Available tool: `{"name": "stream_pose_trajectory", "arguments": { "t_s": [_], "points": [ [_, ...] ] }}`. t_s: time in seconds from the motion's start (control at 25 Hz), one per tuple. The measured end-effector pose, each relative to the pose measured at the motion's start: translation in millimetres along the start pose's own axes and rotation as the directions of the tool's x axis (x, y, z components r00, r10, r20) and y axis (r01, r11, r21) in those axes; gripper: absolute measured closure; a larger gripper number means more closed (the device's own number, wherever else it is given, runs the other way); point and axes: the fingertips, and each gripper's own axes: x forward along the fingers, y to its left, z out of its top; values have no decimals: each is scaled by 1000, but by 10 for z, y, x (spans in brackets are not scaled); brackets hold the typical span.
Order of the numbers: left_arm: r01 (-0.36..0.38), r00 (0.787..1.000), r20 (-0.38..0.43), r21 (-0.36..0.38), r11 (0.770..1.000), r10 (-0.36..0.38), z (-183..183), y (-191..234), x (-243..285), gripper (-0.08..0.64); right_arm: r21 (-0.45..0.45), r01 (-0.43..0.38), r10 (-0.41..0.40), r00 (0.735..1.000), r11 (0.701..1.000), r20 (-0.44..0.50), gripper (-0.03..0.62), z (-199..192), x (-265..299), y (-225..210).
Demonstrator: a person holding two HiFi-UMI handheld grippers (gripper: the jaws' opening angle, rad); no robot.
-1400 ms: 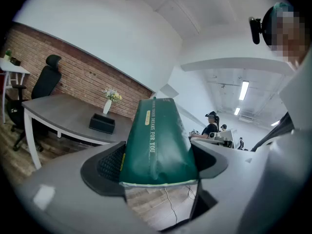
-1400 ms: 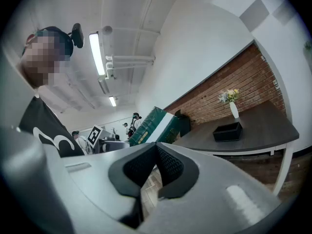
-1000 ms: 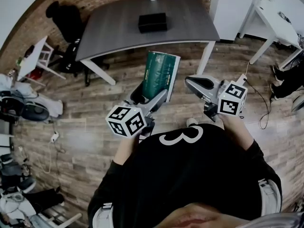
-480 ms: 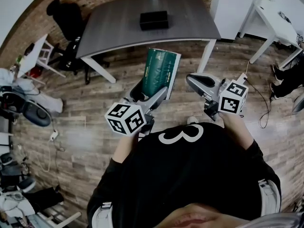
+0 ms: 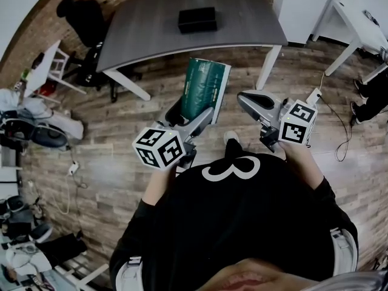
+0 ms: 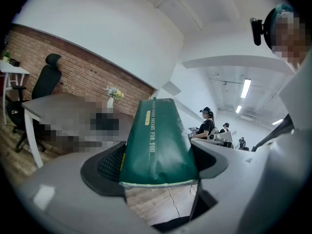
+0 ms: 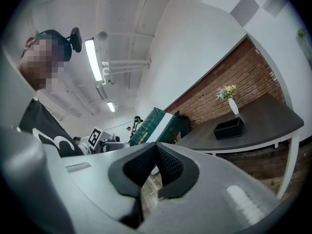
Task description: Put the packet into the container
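Green packet [image 5: 205, 90] sits pinched in your left gripper [image 5: 189, 116]; right gripper [image 7: 155, 165] is pressed together, empty. Carry step, likely: next, bring it over the container [image 5: 197, 19], upper centre.

The packet [image 5: 203, 90] is dark green, white-edged; container [image 5: 197, 19] black, table [image 5: 145, 35] grey, floor [image 5: 103, 162] brown-planked.

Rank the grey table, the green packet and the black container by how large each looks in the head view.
1. Grey table, by far the largest.
2. Green packet.
3. Black container.
The packet is held much nearer the camera, so its lead over the container may not be real.
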Motion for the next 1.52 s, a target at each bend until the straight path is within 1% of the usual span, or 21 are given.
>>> {"name": "stream_pose_trajectory", "arguments": {
  "t_s": [0.16,0.44,0.64,0.84,1.08,1.28,1.4,1.52],
  "points": [
    [-7,1000,-26,-15,1000,7,28,186,252,131,49,-9,9,1000,999,2,591,38,113,-333],
    [-22,997,-75,-43,999,19,134,641,895,131,99,-5,6,1000,995,-12,591,228,398,-1139],
    [-44,996,-73,-33,998,41,435,1013,1344,130,112,-10,10,1000,994,1,591,506,616,-1672],
    [-43,998,-50,-3,999,43,794,1164,1757,130,108,-11,9,1000,994,15,591,834,713,-2129],
    [-62,998,0,32,998,62,1033,1335,1858,130,63,-31,30,999,998,16,591,1055,904,-2276],
    [-60,998,26,46,997,59,1243,1597,1933,131,62,-22,22,1000,998,3,591,1128,1126,-2415],
    [-49,999,27,77,996,47,1338,1743,2042,130,70,-4,4,1000,998,1,591,1157,1233,-2555],
    [-38,999,-2,130,991,39,1387,1957,2174,130,82,24,-25,1000,996,10,591,1203,1387,-2709]
  ]
}}
